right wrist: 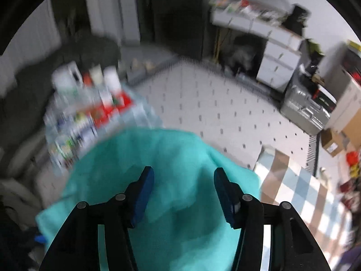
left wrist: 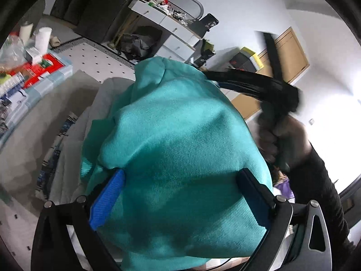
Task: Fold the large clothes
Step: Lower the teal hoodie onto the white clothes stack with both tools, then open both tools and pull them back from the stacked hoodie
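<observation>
A teal garment hangs bunched in a thick bundle and fills the left wrist view. My left gripper has its jaws wide apart with the bundle squeezed between the blue pads; creases run into the left pad's tip. A hand holds my right gripper, which reaches the far top of the bundle, its tips hidden by cloth. In the blurred right wrist view the right gripper stands open above the teal garment, and the pads do not press on it.
A grey sofa cushion lies under the garment. A low table with bottles and boxes stands to the left. Beyond are a dotted white floor mat, a white drawer cabinet and a checked cloth at the right.
</observation>
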